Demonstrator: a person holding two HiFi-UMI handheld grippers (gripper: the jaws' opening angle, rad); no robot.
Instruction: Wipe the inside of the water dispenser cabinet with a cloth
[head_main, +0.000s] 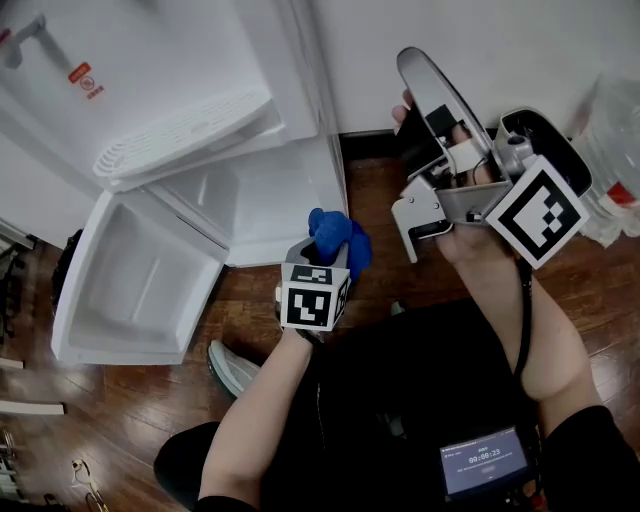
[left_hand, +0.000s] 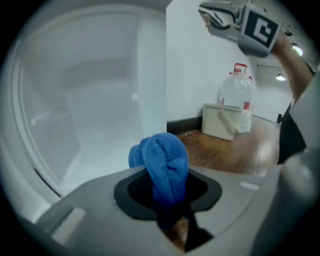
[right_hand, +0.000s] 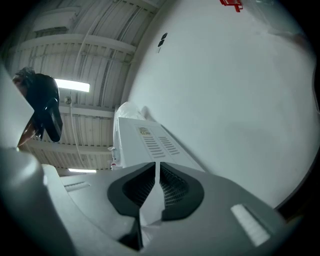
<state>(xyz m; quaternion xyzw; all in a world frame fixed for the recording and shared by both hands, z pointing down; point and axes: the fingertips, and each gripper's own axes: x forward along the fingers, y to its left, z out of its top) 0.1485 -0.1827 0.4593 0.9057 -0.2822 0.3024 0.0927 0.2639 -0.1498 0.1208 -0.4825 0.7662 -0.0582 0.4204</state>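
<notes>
The white water dispenser (head_main: 150, 90) stands at upper left, its lower cabinet (head_main: 262, 205) open and the door (head_main: 140, 285) swung out toward me. My left gripper (head_main: 330, 255) is shut on a bunched blue cloth (head_main: 338, 238), just in front of the cabinet's opening at its right side. In the left gripper view the cloth (left_hand: 165, 160) bulges up between the jaws, with the cabinet's pale inside (left_hand: 90, 110) ahead. My right gripper (head_main: 415, 68) is raised, tilted upward and shut, with nothing in it; its own view shows the jaws nearly together (right_hand: 157, 175), toward the wall and the dispenser's top (right_hand: 145, 142).
A water jug (left_hand: 235, 92) and a white bin (left_hand: 220, 122) stand on the wood floor (head_main: 380, 200) to the right, against the wall. My shoe (head_main: 232, 368) rests near the door's corner. A small screen (head_main: 483, 460) hangs at my waist.
</notes>
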